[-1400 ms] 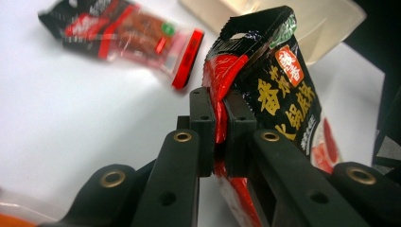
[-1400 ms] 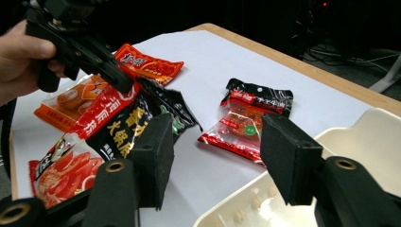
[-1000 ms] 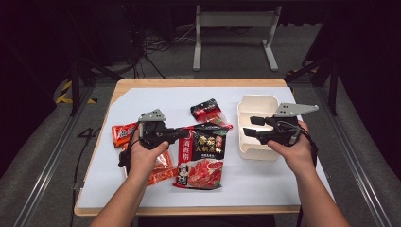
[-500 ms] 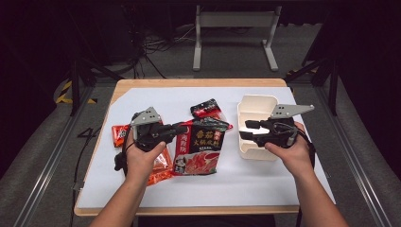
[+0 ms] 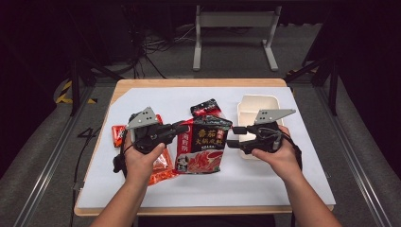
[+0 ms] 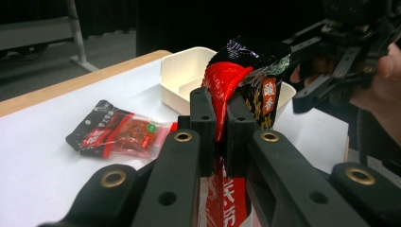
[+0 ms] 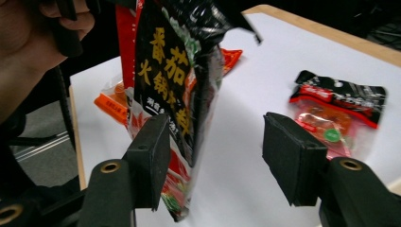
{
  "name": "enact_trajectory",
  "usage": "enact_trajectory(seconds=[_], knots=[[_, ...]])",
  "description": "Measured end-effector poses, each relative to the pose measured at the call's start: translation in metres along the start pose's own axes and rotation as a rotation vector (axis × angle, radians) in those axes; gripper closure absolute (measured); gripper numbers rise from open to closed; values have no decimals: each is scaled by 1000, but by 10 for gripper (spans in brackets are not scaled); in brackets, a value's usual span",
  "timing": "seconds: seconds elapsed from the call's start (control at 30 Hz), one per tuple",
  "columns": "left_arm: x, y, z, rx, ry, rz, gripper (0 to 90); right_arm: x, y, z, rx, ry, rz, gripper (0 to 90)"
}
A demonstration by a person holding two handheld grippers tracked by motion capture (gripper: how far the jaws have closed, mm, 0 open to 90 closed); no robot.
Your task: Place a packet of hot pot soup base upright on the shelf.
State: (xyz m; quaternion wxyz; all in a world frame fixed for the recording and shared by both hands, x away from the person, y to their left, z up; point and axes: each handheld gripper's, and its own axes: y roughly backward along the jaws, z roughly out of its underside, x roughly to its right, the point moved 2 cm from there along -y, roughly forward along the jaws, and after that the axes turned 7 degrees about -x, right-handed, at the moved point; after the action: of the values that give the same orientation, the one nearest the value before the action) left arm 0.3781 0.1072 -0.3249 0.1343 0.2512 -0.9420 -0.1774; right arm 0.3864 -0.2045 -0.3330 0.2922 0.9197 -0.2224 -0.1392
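The left gripper (image 6: 218, 137) has its two black jaws clamped on the left edge of the large red-and-black sauce pouch (image 5: 202, 144), whose film is pinched flat between the pads. In the left gripper view the pouch rises from the jaws toward twelve o'clock and curls over at its top. The right gripper (image 7: 215, 161) has its jaws spread apart; in the right gripper view the pouch's right edge hangs just inside the left-hand jaw, and whether it touches the pad cannot be told, while the other jaw stands well clear of it. In the high view the pouch is lifted off the white sheet (image 5: 265, 177) near the table's centre, held upright between the two grippers, with the left gripper at its nine o'clock and the right gripper at its three o'clock.

A small black-and-red sachet (image 5: 205, 108) lies flat on the sheet at twelve o'clock from the pouch. An orange sachet (image 5: 158, 168) lies at about eight o'clock from the pouch, partly under the left hand (image 5: 139, 161), and another orange packet (image 5: 117, 135) lies at nine o'clock beyond the left gripper. A cream divided tray (image 5: 259, 101) stands at two o'clock from the pouch, beyond the right hand (image 5: 276, 158). The wooden table (image 5: 198, 82) shows as a border around the sheet.
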Motion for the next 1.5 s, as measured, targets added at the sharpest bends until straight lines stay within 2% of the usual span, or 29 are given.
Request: enact_trajectory(seconds=[0.27, 0.33, 0.5, 0.63, 0.7, 0.77, 1.0, 1.23, 1.33, 1.43, 1.5], knots=[[7, 0, -2, 10, -12, 20, 852, -8, -20, -1, -30, -3, -54, 494], [8, -1, -2, 11, -15, 29, 851, -9, -22, -2, -33, 0, -61, 495], [13, -5, -2, 10, -16, 61, 847, -14, -28, -2, -37, 7, -119, 464], [16, -7, -2, 10, -24, 79, 847, -16, -31, -3, -30, 14, -127, 461], [17, -7, -3, 12, -28, 86, 847, -17, -31, -3, -12, 20, -137, 479], [19, -8, -3, 11, -27, 94, 847, -17, -32, -3, 3, 30, -165, 553], [20, -7, -4, 9, -26, 101, 838, -16, -31, -2, 0, 57, -165, 710], [15, -8, -2, -7, -7, 111, 826, -13, -30, -5, -27, 101, -141, 754], [14, -6, -3, 4, -3, 110, 814, -14, -28, -9, -31, 110, -140, 767], [11, -4, -3, -6, 0, 112, 768, -14, -23, -14, -23, 121, -131, 782], [10, -3, -3, -11, 5, 105, 671, -14, -20, -17, -18, 124, -132, 793]])
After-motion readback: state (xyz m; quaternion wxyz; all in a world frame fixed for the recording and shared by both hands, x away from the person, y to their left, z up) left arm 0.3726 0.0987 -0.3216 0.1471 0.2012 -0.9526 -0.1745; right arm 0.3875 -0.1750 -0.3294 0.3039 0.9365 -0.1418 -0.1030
